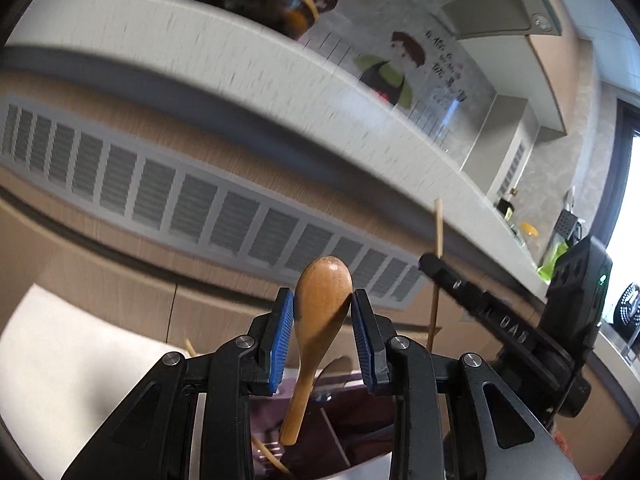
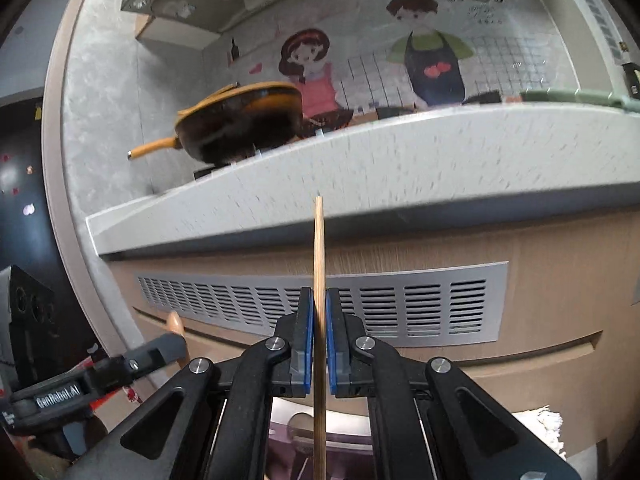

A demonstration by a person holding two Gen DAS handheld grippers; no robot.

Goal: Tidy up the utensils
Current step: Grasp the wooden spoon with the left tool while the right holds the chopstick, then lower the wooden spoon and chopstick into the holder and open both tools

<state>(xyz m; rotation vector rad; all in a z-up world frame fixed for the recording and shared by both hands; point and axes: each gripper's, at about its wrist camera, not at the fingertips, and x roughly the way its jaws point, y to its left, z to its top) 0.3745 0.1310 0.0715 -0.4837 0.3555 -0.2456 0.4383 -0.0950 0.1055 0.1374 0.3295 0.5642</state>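
My left tool [image 1: 322,312] clamps a wooden spoon [image 1: 318,320] by the sides of its bowl, handle hanging down over a divided organizer tray [image 1: 332,436] below. My right tool [image 2: 319,334] is pinched tight on an upright chopstick [image 2: 319,264], its lower end reaching toward the same tray [image 2: 288,448] (contents there too dark to tell). Ahead runs the desk [image 2: 400,160], a vent grille [image 2: 440,304] beneath it and a yellow-rimmed pan [image 2: 240,120] on top.

Daylight is flooding in from the bright overexposed window [image 1: 624,216], casting soft shadows. Motion blur is smearing the speckled grey stone table [image 2: 360,168] and everything behind it in both views, while fisheye distortion is bending its edge.
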